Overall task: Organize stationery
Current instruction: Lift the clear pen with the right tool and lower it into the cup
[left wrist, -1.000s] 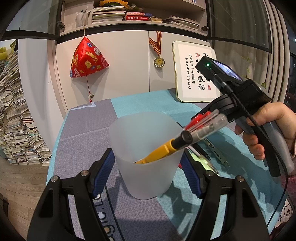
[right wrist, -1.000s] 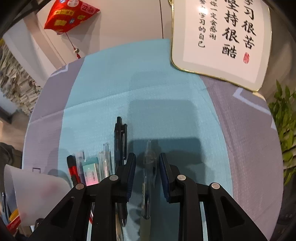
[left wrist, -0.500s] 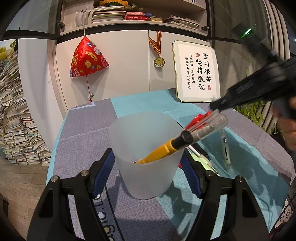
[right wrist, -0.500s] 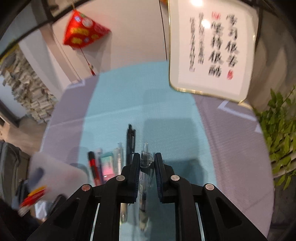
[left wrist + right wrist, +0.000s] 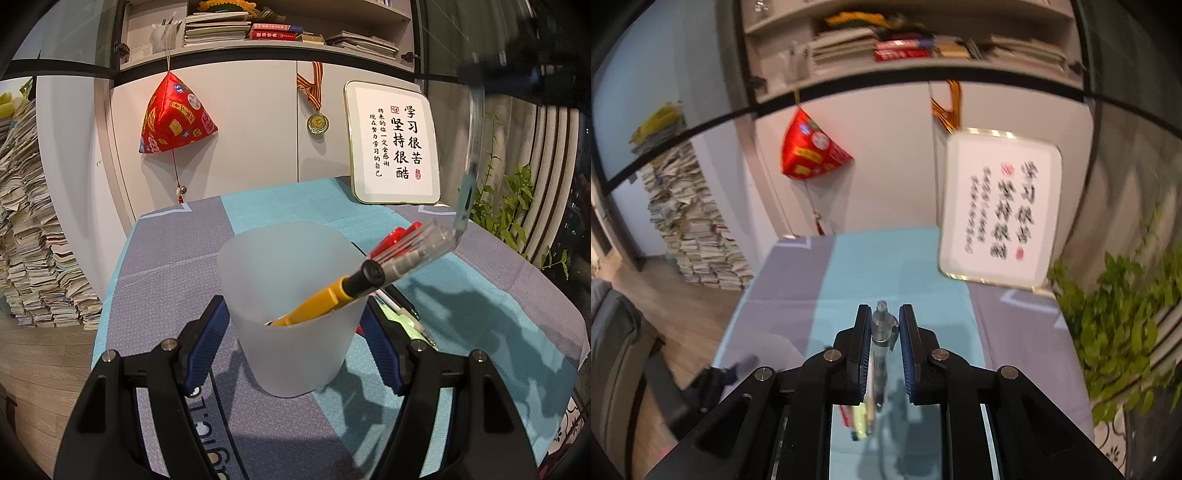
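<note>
Right tool point(image 5: 883, 341) clenched on clear pen point(image 5: 881, 334); left tool point(image 5: 295, 345) spread around cup point(image 5: 291, 306).

I see pens point(image 5: 391, 266) in the cup point(image 5: 295, 317), loose pens point(image 5: 406, 314) right, plaque point(image 5: 393, 144) far right.

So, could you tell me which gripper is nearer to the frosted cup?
Left gripper: its fingers straddle the frosted cup. The right gripper holds a clear pen raised off to the cup's right.

Framed calligraphy plaque point(image 5: 394, 144) reading 学习很苦 坚持很酷 with smaller lines 将来的你一定会感谢 现在努力学习的自己, partial upside-down lettering on tablecloth point(image 5: 218, 452) near gripper, unreadable
</note>
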The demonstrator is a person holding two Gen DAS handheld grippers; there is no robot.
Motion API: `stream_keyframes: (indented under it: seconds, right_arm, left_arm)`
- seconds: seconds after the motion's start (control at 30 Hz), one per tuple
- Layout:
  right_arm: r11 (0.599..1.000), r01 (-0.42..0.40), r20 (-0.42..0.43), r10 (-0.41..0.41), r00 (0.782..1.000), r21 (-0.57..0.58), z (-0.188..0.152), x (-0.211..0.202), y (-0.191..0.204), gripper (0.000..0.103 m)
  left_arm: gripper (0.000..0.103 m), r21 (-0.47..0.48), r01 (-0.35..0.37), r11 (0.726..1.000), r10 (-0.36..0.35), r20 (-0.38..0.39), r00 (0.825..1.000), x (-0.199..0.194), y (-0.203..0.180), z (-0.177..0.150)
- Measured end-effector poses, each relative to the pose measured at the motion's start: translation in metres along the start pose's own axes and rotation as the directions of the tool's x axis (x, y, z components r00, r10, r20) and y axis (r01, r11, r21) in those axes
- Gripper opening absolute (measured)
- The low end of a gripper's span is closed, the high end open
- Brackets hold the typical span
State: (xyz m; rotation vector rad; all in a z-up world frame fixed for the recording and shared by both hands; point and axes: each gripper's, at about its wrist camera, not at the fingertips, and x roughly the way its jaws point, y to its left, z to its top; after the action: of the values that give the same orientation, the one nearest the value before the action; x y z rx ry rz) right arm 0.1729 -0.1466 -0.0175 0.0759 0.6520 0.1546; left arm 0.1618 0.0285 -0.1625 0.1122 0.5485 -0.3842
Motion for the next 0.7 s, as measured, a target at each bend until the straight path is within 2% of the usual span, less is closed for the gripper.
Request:
stream_keyframes:
  seconds: [0.17,0.3,0.47,0.7]
  right_arm:
    - [0.994,-0.095,0.035,0.097,0.995,-0.052,0.013,-0.013,0.029,0.016]
    - [0.987,-0.126,0.045,0.131,0.990,-0.099,0.018,-0.010,0.052,0.016]
    - [0.980,-0.156,0.018,0.159,0.987,-0.126,0.020,0.008,0.074,0.016]
    - [0.979,-0.166,-0.051,0.161,0.986,-0.114,0.011,0.041,0.081,0.016]
  left_arm:
    - [0.071,0.000,0.000,1.000,0.000,0.000,1.000,0.000,0.000,0.000]
    - [0.071,-0.001,0.001,1.000,-0.001,0.000,1.000,0.000,0.000,0.000]
    - [0.072,-0.001,-0.001,1.000,0.001,-0.003,1.000,0.001,-0.001,0.001]
    - [0.072,-0.001,-0.001,1.000,0.001,-0.003,1.000,0.001,-0.001,0.001]
